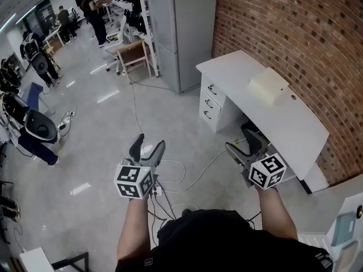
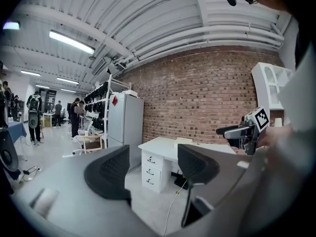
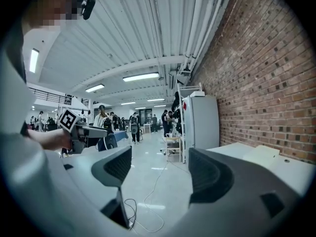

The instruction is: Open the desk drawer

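Drawers (image 1: 209,102), three white ones with dark handles stacked one above another, sit shut in one end of the long white table (image 1: 238,72). It stands along the red brick wall (image 1: 295,27), and the drawer end is the one nearest the tall grey metal cabinet (image 1: 187,33). In the head view a flat cream box (image 1: 267,85) lies on the table top. I hold my left hand-held gripper (image 1: 147,147) out over the pale grey floor (image 1: 102,152), above a tangle of white cables (image 1: 176,171), its jaws spread with nothing between them. My right hand-held gripper (image 1: 245,143) is near the table's long front edge, its jaws spread and empty too. Both are well apart from the drawers.

In the left gripper view the two dark ribbed pads stand wide apart. Through the gap I see the drawers far off, all three closed. My right hand-held gripper shows at the right.

In the right gripper view the pads are wide apart as well, with only floor and cables in the gap. The table runs along the right under the brick wall, with the grey cabinet beyond it. My left hand-held gripper shows at the left. Far down the room stand people (image 3: 134,127).
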A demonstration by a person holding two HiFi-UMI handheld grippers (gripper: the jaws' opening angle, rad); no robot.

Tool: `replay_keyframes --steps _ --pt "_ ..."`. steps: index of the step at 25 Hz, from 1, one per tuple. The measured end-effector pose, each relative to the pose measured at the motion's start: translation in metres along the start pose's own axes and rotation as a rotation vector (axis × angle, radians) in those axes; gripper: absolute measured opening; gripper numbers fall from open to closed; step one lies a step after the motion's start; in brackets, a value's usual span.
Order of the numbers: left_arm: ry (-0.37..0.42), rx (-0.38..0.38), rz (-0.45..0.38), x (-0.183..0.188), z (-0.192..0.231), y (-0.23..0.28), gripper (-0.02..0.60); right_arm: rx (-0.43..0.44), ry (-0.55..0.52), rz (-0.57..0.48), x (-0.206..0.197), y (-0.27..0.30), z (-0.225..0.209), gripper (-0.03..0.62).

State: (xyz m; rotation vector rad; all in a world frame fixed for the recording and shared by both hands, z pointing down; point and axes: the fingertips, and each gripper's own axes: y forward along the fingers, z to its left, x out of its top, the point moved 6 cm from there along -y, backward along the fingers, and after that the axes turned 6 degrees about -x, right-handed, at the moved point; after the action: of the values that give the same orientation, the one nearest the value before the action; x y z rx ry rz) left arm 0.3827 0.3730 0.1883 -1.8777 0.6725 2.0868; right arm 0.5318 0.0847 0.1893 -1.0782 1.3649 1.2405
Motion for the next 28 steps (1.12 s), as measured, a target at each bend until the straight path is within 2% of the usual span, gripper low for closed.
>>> replay_keyframes --steps 8,15,22,28 --pt "-0.041 0.01 -0.015 -0.016 0.031 -0.028 0.298 0.055 -0.008 0.043 -0.011 0.022 0.043 0.324" --pt "-0.075 0.043 0.0 -0.026 0.055 -0.028 0.298 0.099 0.008 0.068 -0.016 0.059 0.044 0.324" --pt "-0.103 0.066 0.052 -0.034 0.095 -0.001 0.298 0.189 0.047 0.09 -0.028 0.13 0.039 0.324" --pt "-0.113 0.033 0.127 -0.034 0.131 0.068 0.298 0.2 0.11 0.121 -0.042 0.195 0.0 0.323"
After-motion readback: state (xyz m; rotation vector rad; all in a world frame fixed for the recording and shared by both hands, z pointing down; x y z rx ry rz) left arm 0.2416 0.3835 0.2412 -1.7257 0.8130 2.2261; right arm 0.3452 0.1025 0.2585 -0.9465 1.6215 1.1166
